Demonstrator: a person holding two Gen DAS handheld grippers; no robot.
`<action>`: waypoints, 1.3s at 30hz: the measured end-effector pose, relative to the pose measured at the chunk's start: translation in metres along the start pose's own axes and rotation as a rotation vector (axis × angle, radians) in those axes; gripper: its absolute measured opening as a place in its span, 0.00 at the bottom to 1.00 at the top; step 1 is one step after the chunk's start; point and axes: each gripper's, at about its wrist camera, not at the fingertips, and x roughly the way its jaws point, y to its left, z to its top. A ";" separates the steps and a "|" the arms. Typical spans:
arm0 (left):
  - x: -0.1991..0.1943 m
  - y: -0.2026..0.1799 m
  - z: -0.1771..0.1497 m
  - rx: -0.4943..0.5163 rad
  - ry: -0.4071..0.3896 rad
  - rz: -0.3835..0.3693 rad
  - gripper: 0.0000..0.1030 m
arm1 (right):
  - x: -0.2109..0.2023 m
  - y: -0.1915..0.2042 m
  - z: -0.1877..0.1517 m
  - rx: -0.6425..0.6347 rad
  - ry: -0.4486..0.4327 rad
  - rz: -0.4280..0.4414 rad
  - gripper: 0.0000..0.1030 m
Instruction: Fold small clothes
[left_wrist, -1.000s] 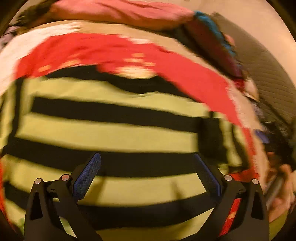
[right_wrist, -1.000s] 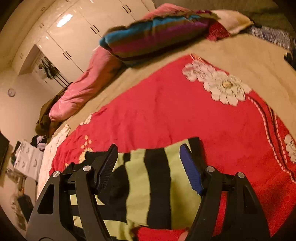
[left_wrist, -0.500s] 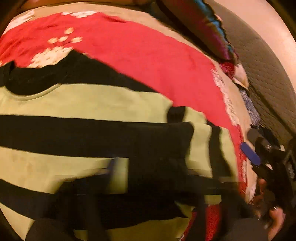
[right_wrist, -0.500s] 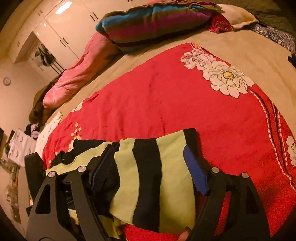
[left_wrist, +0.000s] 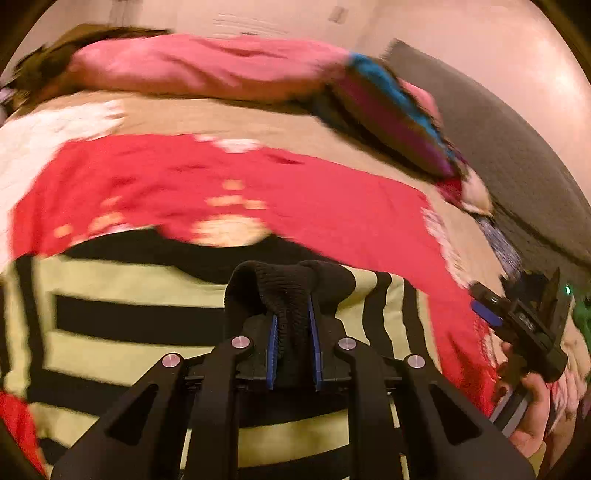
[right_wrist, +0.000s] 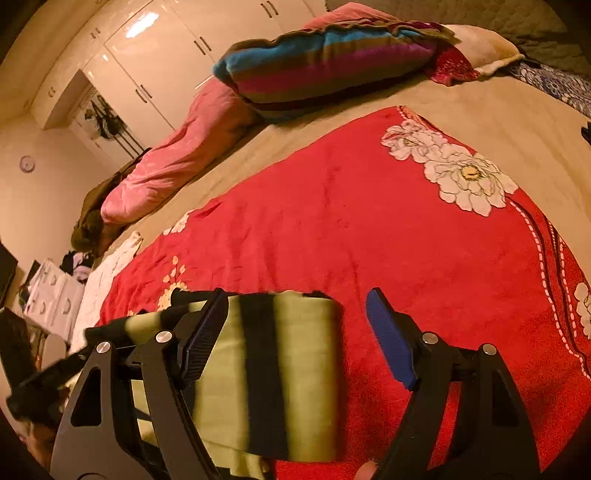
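Observation:
A small yellow-green and black striped sweater (left_wrist: 122, 325) lies on a red floral blanket (left_wrist: 332, 206) on a bed. My left gripper (left_wrist: 291, 328) is shut on the black ribbed cuff (left_wrist: 288, 284) of a sleeve and holds it up over the sweater's body. My right gripper (right_wrist: 299, 328) is open and empty, hovering just above the folded right edge of the sweater (right_wrist: 288, 373). The right gripper also shows in the left wrist view (left_wrist: 524, 321), beside the sweater's right edge.
The red blanket (right_wrist: 388, 236) covers a beige bedspread (right_wrist: 498, 110). A pink pillow (right_wrist: 173, 162) and a striped pillow (right_wrist: 332, 62) lie at the far side. White wardrobes (right_wrist: 155, 48) stand behind. A padded headboard (left_wrist: 517, 166) is at the right.
My left gripper went from open above the sweater to shut on the black sleeve cuff, and lifted it. The sweater's right part has shifted under my open right gripper.

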 end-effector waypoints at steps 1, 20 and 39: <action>-0.006 0.014 0.000 -0.022 0.000 0.020 0.13 | 0.002 0.007 -0.001 -0.018 0.006 0.005 0.68; 0.013 0.135 -0.018 -0.069 0.092 0.281 0.19 | 0.080 0.143 -0.075 -0.421 0.235 0.103 0.68; -0.051 0.111 -0.032 0.015 -0.065 0.317 0.42 | 0.089 0.139 -0.081 -0.431 0.267 0.073 0.71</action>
